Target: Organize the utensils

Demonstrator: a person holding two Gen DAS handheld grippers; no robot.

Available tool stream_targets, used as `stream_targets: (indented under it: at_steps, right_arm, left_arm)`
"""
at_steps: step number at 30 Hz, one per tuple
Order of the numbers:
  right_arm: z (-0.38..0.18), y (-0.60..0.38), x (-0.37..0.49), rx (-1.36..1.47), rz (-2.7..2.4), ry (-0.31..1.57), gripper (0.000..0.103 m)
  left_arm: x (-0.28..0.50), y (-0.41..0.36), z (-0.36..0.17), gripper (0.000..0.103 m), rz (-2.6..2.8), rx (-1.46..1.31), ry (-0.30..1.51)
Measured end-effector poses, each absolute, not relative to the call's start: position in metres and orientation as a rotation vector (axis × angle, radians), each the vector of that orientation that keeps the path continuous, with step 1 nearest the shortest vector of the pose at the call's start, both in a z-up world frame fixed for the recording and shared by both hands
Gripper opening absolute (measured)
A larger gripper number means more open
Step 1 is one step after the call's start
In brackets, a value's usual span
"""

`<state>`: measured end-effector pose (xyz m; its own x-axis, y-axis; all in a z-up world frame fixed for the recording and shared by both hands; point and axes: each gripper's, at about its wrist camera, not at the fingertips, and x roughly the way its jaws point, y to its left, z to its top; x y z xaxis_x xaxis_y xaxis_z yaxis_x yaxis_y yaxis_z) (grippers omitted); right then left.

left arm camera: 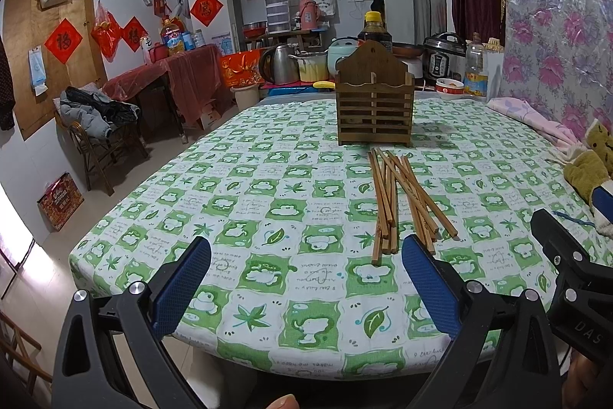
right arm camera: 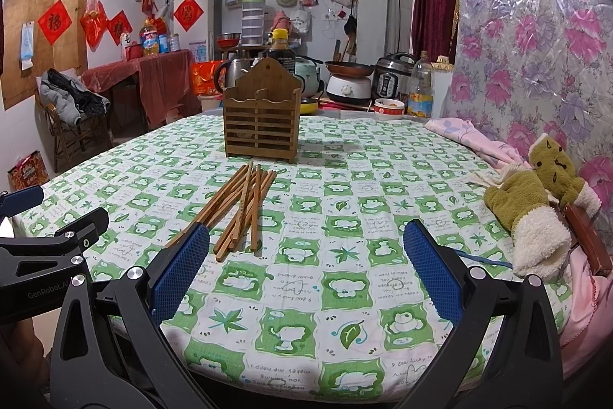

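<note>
Several wooden chopsticks (left arm camera: pixel 402 202) lie in a loose pile on the green-and-white tablecloth (left arm camera: pixel 268 202); they also show in the right wrist view (right arm camera: pixel 241 209). Behind them stands a slatted wooden utensil holder (left arm camera: pixel 374 102), seen too in the right wrist view (right arm camera: pixel 262 117). My left gripper (left arm camera: pixel 306 248) is open and empty, above the near table edge, just short of the pile. My right gripper (right arm camera: pixel 306 232) is open and empty, to the right of the pile. Each gripper shows at the edge of the other's view.
Green plush mittens (right arm camera: pixel 536 206) and pink cloth (right arm camera: pixel 471 137) lie at the table's right side. Pots, a kettle (left arm camera: pixel 281 64), a rice cooker (left arm camera: pixel 444 58) and bottles crowd the far edge. A chair with clothes (left arm camera: pixel 92 125) stands left of the table.
</note>
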<state>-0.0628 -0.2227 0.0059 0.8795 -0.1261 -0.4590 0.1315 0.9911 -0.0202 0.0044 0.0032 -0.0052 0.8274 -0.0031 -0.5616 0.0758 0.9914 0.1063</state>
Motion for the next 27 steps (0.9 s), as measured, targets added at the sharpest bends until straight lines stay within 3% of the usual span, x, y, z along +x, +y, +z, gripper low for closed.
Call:
stream_targets:
  at_steps: [27]
  right_arm:
    - [-0.006,-0.229,-0.05,0.048,-0.102,0.541,0.097]
  left_arm:
    - [0.014,0.008,-0.022,0.097,-0.053,0.13,0.65]
